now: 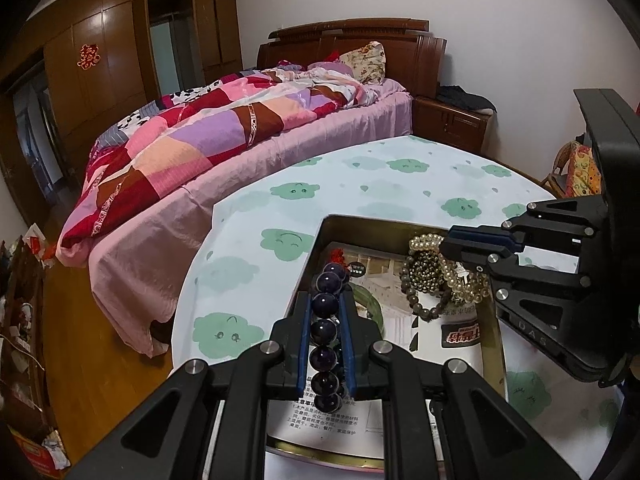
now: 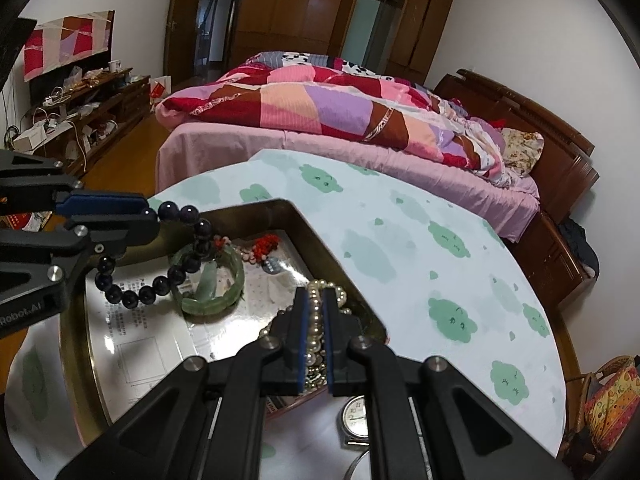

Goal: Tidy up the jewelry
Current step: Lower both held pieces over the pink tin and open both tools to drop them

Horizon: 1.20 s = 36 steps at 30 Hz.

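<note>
1. The left claw (image 1: 326, 320) is clamped narrow on a dark purple bead bracelet (image 1: 325, 304). The beads run in a line between its two blue pads, so the grip spreads along several beads and no single one can roll out.
2. In the right wrist view, the free part of that bracelet (image 2: 160, 276) hangs in a loop below and ahead of the left claw (image 2: 148, 220). It dangles over the metal tin (image 2: 312, 232), which suggests the piece is either being lifted out of it or lowered into it; I cannot tell which.
3. The right claw (image 2: 316, 320) is nearly closed on a pearl bracelet (image 2: 318, 312). The strand is thin, so the pads have to come almost together to pinch it.
4. The pearls lie in the tin's corner beneath this claw, heaped with a bronze-coloured bead bracelet (image 1: 424, 270) and a grey bead bracelet (image 1: 420, 300). Holding one strand looks like a way to pull it clear of the tangle.
5. A green jade bangle (image 2: 214, 280) rests flat on the tin floor, ahead and to the left of the right claw and just under the hanging purple loop.
6. A wristwatch (image 2: 356, 416) lies on the table (image 2: 400, 240) just below the right claw, outside the tin, probably not yet sorted.
7. The tin sits on the table near both claws, so each hand reaches it without crossing the other.
</note>
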Available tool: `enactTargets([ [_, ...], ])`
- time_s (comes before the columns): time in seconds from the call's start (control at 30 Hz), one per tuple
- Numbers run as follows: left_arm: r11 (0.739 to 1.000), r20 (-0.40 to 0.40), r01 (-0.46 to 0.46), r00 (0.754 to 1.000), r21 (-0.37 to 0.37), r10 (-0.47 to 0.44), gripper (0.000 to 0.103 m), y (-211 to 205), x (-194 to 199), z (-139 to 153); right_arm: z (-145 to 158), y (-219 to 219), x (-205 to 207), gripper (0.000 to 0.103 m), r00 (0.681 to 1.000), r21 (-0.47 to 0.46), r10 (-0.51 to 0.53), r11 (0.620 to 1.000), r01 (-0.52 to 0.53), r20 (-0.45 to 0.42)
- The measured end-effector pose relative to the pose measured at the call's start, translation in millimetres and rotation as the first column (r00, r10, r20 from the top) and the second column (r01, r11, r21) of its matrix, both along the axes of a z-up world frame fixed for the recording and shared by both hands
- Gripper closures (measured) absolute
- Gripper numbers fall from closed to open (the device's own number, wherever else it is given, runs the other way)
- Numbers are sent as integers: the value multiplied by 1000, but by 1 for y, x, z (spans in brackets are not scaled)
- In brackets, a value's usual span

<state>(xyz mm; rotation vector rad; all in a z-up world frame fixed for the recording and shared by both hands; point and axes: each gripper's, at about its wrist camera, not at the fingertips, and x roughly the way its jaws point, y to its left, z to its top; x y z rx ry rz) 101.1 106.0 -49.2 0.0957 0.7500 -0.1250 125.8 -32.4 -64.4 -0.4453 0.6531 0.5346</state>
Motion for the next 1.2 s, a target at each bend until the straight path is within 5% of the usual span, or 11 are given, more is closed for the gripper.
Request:
enactTargets([
  [1.03,999,-31,10,999,49,-9,89,-9,2,-12,-21,-6,0,94,998,33,-27,999,28,-49],
  [1.1,998,-31,9,1000,57,-7,80,-10,2,-11,-21,-6,0,93,998,34,-30,999,32,-47],
  [1.2,997,-4,-12,1000,71,12,43,-10,-1,-8,-20,-9,-2,77,998,46,-38,998,40,-42],
])
